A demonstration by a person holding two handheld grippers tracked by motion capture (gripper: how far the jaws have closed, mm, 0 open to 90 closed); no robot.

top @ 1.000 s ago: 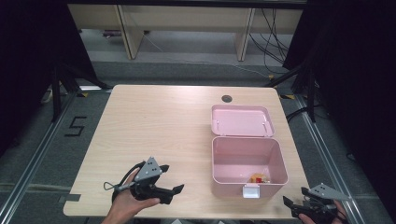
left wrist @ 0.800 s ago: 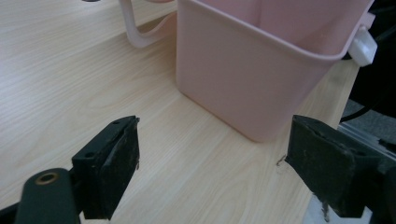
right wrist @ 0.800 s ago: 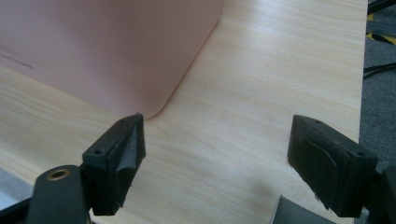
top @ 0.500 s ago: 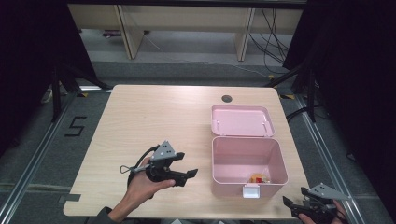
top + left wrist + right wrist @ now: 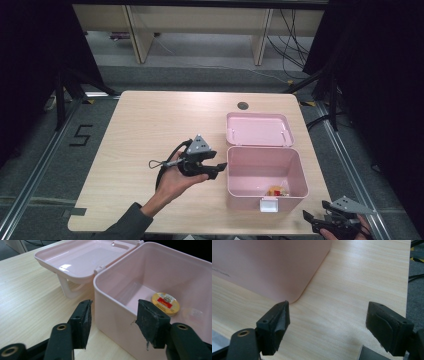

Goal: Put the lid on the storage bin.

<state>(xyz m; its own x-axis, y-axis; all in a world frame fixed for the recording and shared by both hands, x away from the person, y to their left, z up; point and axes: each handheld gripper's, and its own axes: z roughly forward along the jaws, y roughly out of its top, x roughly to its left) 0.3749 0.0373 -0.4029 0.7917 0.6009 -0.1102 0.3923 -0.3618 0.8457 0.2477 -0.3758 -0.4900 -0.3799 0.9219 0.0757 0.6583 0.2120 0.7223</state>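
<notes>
Closing on the pink box (image 5: 265, 172), left gripper (image 5: 216, 169) has moved across the desk (image 5: 145, 125) to its left wall, jaws spread, empty. Yellow-red disc (image 5: 165, 303) lies inside. Right gripper (image 5: 314, 223) unmoved, spread; prob. a reach-in next.

I work at a pale wood-grain rectangular table (image 5: 145, 125) with a small dark round grommet (image 5: 243, 105) near its far edge. On the grey floor (image 5: 100, 75) to my left I see a black painted numeral 5 (image 5: 81, 135). Past the table, black cables (image 5: 294, 30) trail under a light wooden bench (image 5: 200, 20). Black curtains (image 5: 30, 60) hang either side.
</notes>
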